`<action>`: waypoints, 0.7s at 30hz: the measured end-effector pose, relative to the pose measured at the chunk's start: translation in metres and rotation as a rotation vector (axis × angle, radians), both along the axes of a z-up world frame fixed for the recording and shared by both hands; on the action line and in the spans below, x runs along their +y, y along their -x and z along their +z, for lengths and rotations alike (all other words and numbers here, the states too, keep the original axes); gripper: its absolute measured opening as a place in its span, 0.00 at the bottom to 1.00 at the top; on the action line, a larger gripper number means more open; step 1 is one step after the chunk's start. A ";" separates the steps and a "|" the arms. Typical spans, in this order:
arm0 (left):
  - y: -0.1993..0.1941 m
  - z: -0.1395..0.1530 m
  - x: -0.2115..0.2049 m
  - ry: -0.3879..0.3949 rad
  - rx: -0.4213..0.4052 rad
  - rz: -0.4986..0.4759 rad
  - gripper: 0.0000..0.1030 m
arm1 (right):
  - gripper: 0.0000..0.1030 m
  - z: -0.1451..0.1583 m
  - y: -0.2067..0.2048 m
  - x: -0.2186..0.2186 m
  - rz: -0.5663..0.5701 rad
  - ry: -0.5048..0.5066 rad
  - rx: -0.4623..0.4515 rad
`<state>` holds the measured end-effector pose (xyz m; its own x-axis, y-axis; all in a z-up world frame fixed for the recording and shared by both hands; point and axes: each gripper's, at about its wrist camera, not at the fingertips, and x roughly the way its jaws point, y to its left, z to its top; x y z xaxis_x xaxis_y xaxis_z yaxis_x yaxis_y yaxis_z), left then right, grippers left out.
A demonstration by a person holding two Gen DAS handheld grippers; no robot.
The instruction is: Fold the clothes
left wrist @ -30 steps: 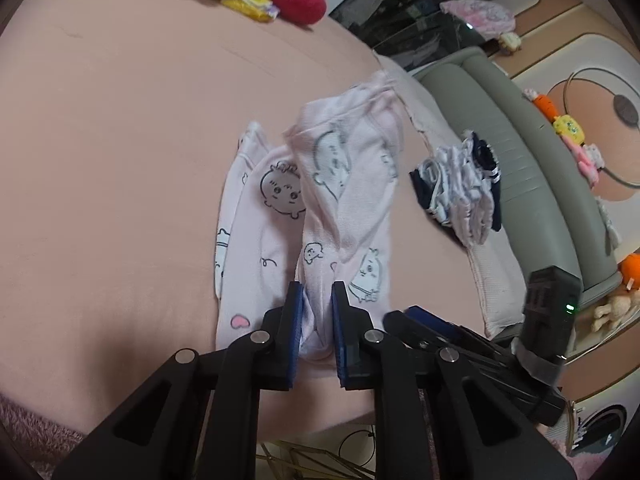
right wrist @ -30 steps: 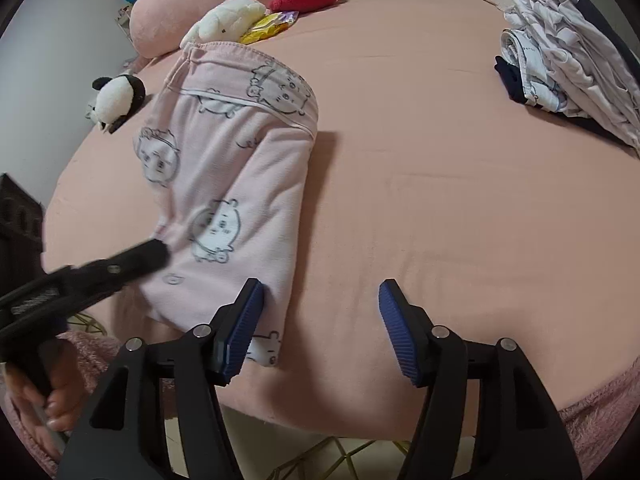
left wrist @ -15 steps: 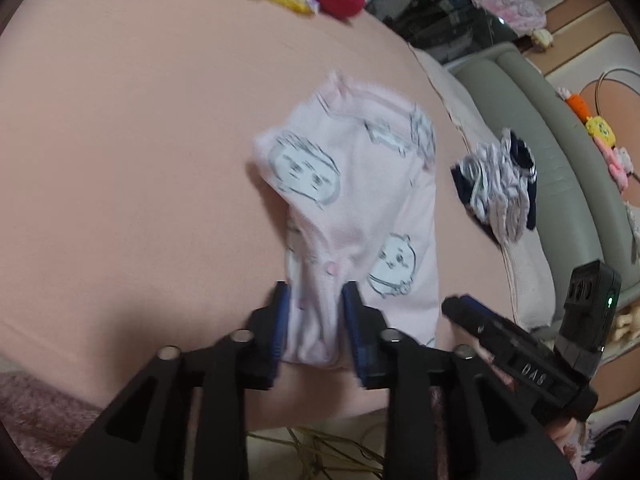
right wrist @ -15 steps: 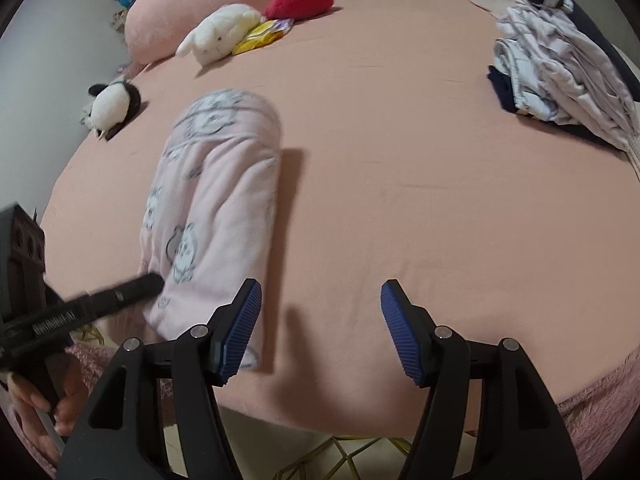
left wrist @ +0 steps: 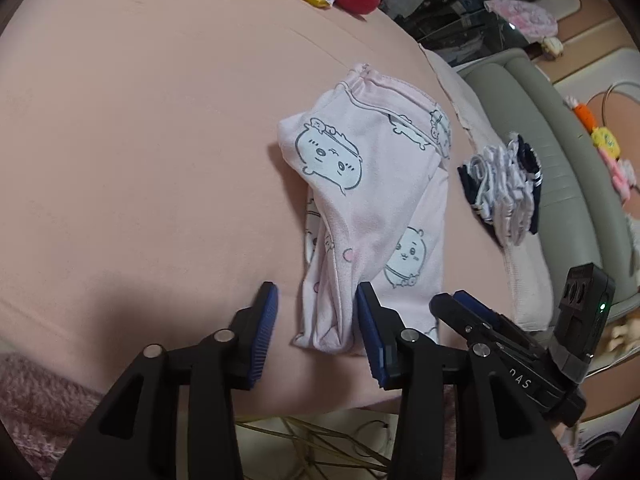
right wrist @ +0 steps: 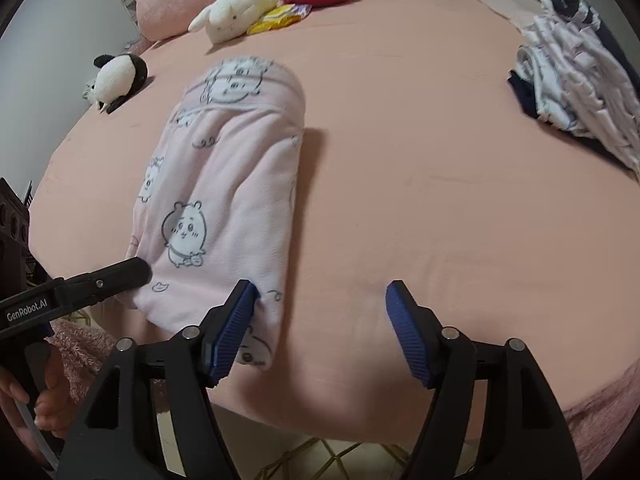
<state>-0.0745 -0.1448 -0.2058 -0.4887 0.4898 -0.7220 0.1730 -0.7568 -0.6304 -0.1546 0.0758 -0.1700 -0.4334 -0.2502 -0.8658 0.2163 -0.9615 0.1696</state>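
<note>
- The pink pajama pants (left wrist: 372,216) lie folded on the near edge of the bed (left wrist: 140,140).
- Left claw (left wrist: 316,316) and right claw (right wrist: 320,320) are both wide open, holding nothing.
- A bump could knock the fold loose.

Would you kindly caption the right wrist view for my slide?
Open right gripper beside folded pink pyjamas on the pink bed.

Pink bed (right wrist: 420,168), folded pink garment (right wrist: 236,184), clothes pile (right wrist: 572,80), plush toys (right wrist: 236,12)
</note>
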 end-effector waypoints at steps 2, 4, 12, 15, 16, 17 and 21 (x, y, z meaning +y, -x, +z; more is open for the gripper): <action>0.002 0.002 0.001 0.022 0.007 0.008 0.42 | 0.68 -0.001 -0.001 0.002 0.014 0.049 -0.010; 0.004 0.005 0.003 0.049 0.016 0.017 0.42 | 0.68 -0.008 0.000 -0.003 0.054 0.094 -0.043; 0.012 0.016 0.010 0.159 0.053 0.053 0.23 | 0.26 -0.007 -0.008 -0.024 0.181 0.091 -0.035; 0.015 0.020 0.012 0.200 0.067 0.066 0.23 | 0.23 -0.003 -0.022 -0.031 0.195 0.097 -0.023; 0.016 0.021 0.013 0.214 0.071 0.071 0.23 | 0.23 -0.001 -0.026 -0.035 0.206 0.130 -0.034; 0.014 0.022 0.009 0.221 0.070 0.094 0.24 | 0.23 0.001 -0.031 -0.040 0.229 0.152 -0.044; -0.006 0.013 -0.011 0.071 0.026 0.152 0.30 | 0.27 0.009 -0.042 -0.052 0.280 0.146 -0.050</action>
<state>-0.0687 -0.1560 -0.1926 -0.5720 0.3568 -0.7386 0.2732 -0.7661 -0.5818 -0.1125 0.0237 -0.1610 -0.2877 -0.4770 -0.8305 0.4565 -0.8306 0.3189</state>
